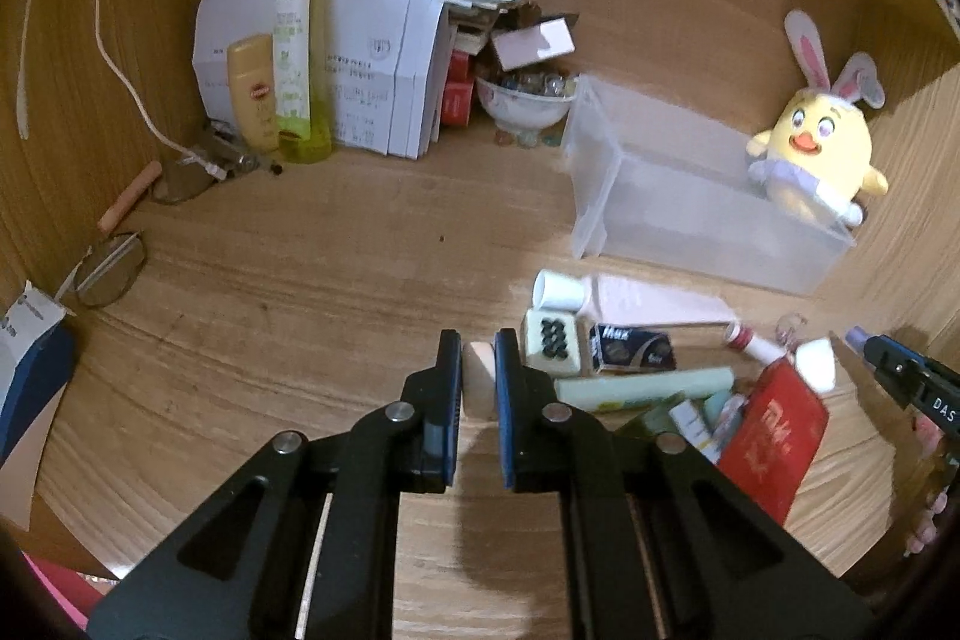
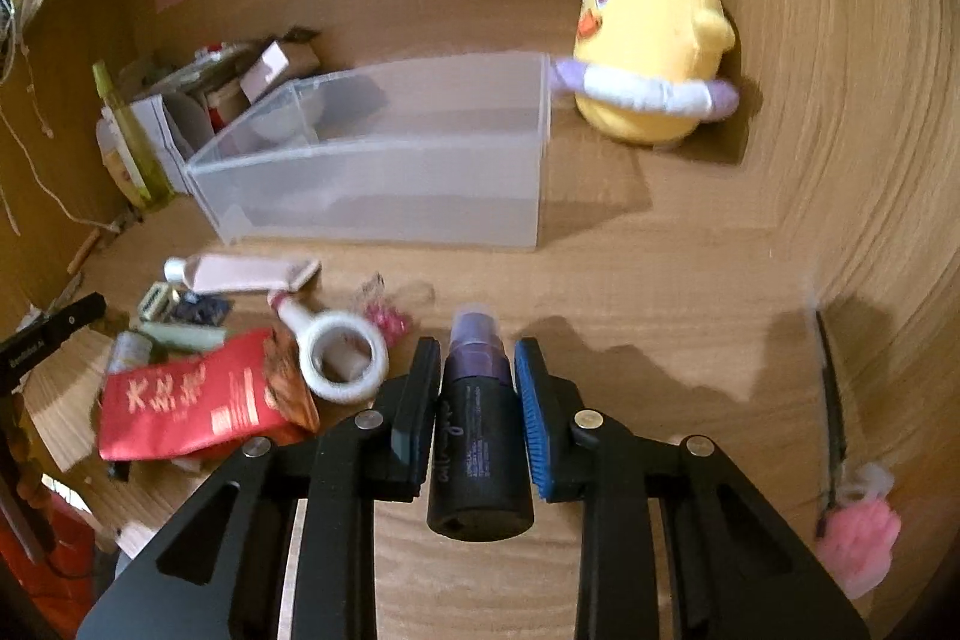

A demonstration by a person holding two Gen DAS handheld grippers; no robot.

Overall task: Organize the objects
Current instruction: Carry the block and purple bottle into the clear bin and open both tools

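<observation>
In front of the clear plastic bin (image 2: 384, 160), the right gripper (image 2: 477, 388) is clamped on a dark spray bottle (image 2: 480, 436) whose long axis runs along the fingers, purple cap pointing at the bin's near wall, while the left gripper (image 1: 478, 370) is closed tight on a small pale block (image 1: 478, 376). Both loads sit short of the bin, so each must, I judge, clear that wall from above; the right looks nearer its open top. Left of the bin's front lies a clutter of a white tube (image 2: 240, 271), a red packet (image 2: 186, 400) and a white ring tool (image 2: 342, 358), and a yellow plush chick (image 2: 648, 40) stands at its far right end, none blocking the path.
</observation>
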